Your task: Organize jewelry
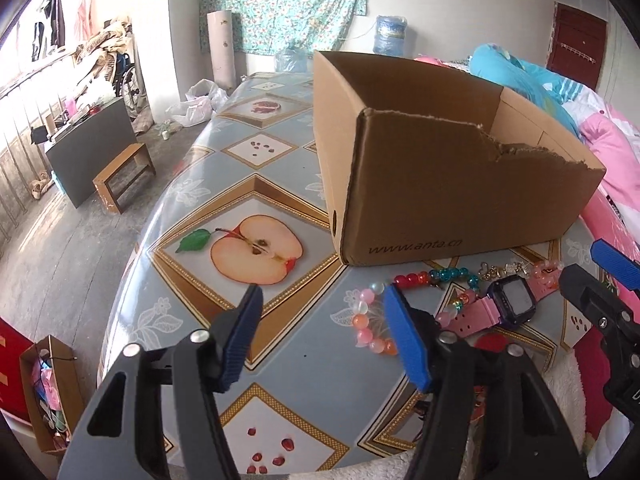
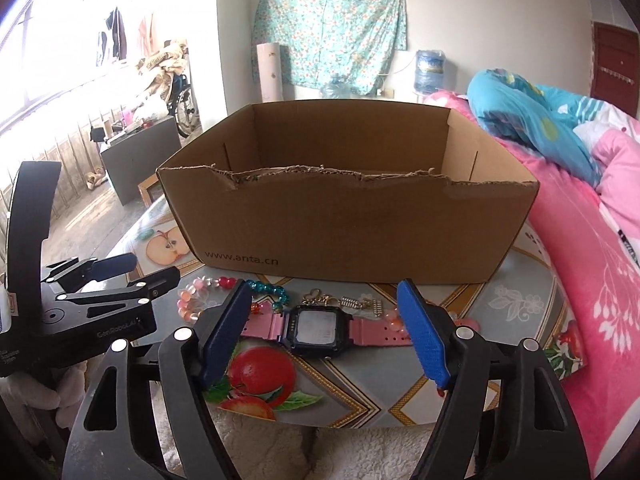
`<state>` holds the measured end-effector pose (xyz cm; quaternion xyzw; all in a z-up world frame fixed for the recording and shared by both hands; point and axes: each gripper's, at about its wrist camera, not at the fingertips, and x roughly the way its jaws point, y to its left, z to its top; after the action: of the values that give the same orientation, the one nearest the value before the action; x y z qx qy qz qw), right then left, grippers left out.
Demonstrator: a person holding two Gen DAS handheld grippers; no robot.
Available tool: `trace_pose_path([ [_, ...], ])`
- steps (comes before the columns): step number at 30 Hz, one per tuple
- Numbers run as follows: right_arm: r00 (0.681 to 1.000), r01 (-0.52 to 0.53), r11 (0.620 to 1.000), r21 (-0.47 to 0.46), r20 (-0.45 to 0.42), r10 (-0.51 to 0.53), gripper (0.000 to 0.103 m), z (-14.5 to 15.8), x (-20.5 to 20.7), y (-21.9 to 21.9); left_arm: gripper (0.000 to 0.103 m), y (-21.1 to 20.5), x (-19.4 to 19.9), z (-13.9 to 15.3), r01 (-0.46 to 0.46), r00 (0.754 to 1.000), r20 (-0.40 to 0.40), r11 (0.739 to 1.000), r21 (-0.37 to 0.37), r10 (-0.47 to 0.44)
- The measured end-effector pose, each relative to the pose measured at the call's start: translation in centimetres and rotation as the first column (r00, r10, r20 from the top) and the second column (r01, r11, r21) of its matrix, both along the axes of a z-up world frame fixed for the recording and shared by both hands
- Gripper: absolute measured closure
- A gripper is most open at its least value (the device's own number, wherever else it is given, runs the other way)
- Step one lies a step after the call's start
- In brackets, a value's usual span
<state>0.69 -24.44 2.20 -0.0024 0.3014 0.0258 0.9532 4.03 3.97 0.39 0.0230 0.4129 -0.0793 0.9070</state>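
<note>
A small heap of jewelry lies on the fruit-patterned tabletop in front of a torn-edged cardboard box (image 1: 460, 200) (image 2: 352, 232). It holds a pink-strapped watch with a dark case (image 1: 512, 300) (image 2: 316, 330), a pink bead bracelet (image 1: 366, 320) (image 2: 192, 300), a red and teal bead string (image 1: 436, 276) (image 2: 268, 292) and small metal charms (image 2: 360, 304). My left gripper (image 1: 322, 296) is open over bare cloth, just left of the pink bracelet. My right gripper (image 2: 325, 288) is open above the near table edge, and the watch shows between its fingers without touching them.
The tablecloth (image 1: 260, 160) runs on to the left of the box. A bed with pink and blue quilts (image 2: 580, 220) presses against the table's right side. White fleece covers the near edge. Stools and clutter stand on the floor at the left.
</note>
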Motion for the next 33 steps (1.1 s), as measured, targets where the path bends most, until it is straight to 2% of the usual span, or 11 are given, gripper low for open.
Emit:
trace_pose_path([
  [3,1.000,0.007,1.000,0.007,-0.021,-0.007,0.040,-0.1,0.6,0.4,0.064,-0.9,1.2,-0.6,0.089,0.996,-0.031,0.995,0.035,-0.088],
  [7,0.999,0.024,1.000,0.008,-0.026,-0.024,0.044,0.0,1.0,0.5,0.069,-2.2,1.9,-1.4,0.196,0.979,-0.078,0.978,0.068,-0.191],
  [10,0.999,0.034,0.999,0.016,-0.036,-0.033,0.045,0.0,1.4,0.5,0.080,-2.4,2.7,-2.4,0.213,0.970,-0.134,0.975,0.063,-0.204],
  [12,0.998,0.040,0.999,0.017,-0.039,-0.040,0.045,0.0,1.6,0.5,0.092,-2.6,3.0,-2.3,0.213,0.971,-0.122,0.975,0.068,-0.204],
  [13,0.998,0.043,0.999,0.016,-0.038,-0.043,0.046,0.1,1.7,0.5,0.093,-2.8,3.1,-2.3,0.218,0.971,-0.118,0.973,0.070,-0.209],
  [15,0.998,0.051,0.999,0.016,-0.035,-0.050,0.046,0.4,1.9,0.4,0.094,-2.7,3.3,-2.1,0.227,0.968,-0.118,0.974,0.025,-0.222],
  [17,0.998,0.057,0.998,0.015,-0.032,-0.056,0.046,0.5,2.0,0.3,0.094,-2.0,3.1,-1.1,0.242,0.964,-0.097,0.968,-0.061,-0.247],
  [21,0.998,0.057,0.998,0.010,-0.028,-0.057,0.046,0.6,1.7,0.4,0.094,0.2,2.1,1.6,0.266,0.953,-0.071,0.927,-0.265,-0.293],
  [23,0.998,0.049,0.999,0.013,-0.032,-0.049,0.047,0.4,1.6,0.5,0.094,1.3,1.3,2.2,0.261,0.952,-0.069,0.909,-0.326,-0.298],
  [28,0.996,-0.010,0.998,0.055,-0.085,0.015,0.057,-0.4,2.2,1.2,0.094,3.3,-0.4,0.8,0.192,0.962,-0.119,0.919,-0.343,-0.246],
  [33,0.977,-0.101,0.985,0.140,-0.173,0.125,0.069,-1.4,3.8,2.5,0.094,4.4,-1.2,-0.9,0.119,0.969,-0.168,0.934,-0.337,-0.184],
])
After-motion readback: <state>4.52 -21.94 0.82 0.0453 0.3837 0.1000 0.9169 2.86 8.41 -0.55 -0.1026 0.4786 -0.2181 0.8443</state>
